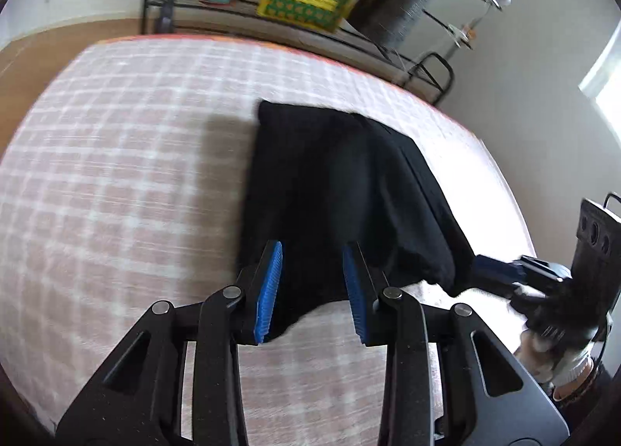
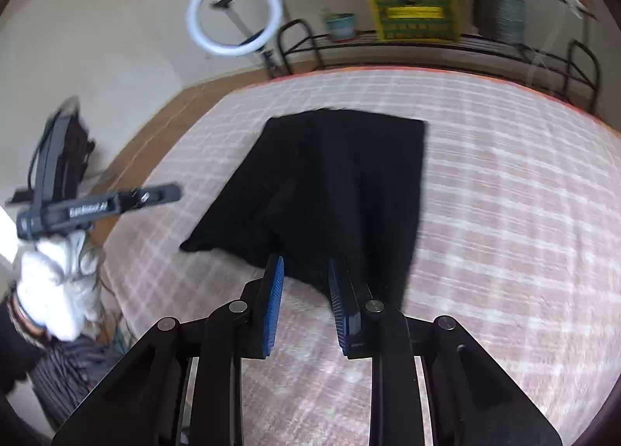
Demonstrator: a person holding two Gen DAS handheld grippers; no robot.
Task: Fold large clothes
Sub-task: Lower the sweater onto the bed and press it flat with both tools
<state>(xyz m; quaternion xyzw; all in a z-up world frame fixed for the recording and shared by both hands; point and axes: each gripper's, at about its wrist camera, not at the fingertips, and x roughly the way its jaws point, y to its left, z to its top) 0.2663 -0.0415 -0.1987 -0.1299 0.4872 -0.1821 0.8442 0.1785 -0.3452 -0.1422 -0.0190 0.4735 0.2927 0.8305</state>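
Garment — one, black, folded on checked bed; two grippers, left and right — jaws apart, empty.

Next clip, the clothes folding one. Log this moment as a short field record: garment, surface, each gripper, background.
garment: black garment, lying in a folded bundle, near edge uneven
surface: pink checked bedcover
left gripper: jaws apart, nothing between the pads, above the garment's near edge
right gripper: jaws apart, empty, over the near edge
hand: white-gloved hand holding the left gripper
background: ring light, yellow crate on black rack
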